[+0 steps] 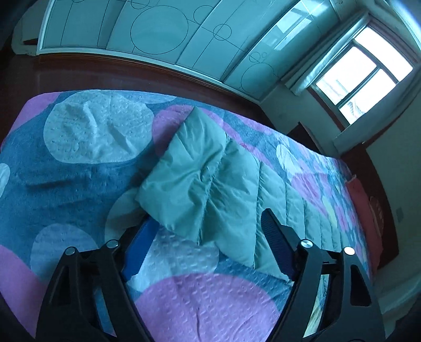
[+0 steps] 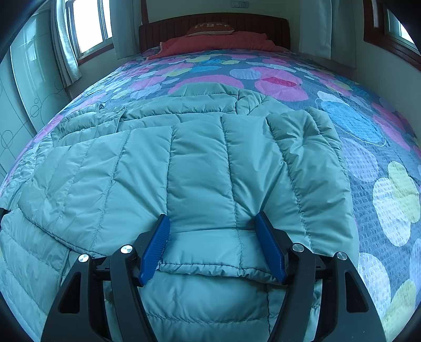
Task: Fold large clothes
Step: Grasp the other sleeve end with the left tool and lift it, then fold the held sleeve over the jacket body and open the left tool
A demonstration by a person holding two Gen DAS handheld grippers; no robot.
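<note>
A pale green quilted puffer jacket [image 2: 184, 168] lies spread on the bed, with one sleeve folded across its body. In the left wrist view its near end [image 1: 210, 179] lies folded over on the bedspread. My left gripper [image 1: 208, 221] is open, its blue fingers [image 1: 139, 250] standing either side of the jacket's folded corner without closing on it. My right gripper [image 2: 213, 221] is open over the jacket, and a folded sleeve edge [image 2: 210, 250] lies between its blue fingers [image 2: 155, 244].
The bed has a blue bedspread with pink, white and yellow blobs [image 2: 368, 126]. A red pillow [image 2: 218, 39] lies by the dark headboard [image 2: 210, 23]. A wardrobe with circle patterns [image 1: 158, 26] and a window [image 1: 363, 79] stand beyond the bed.
</note>
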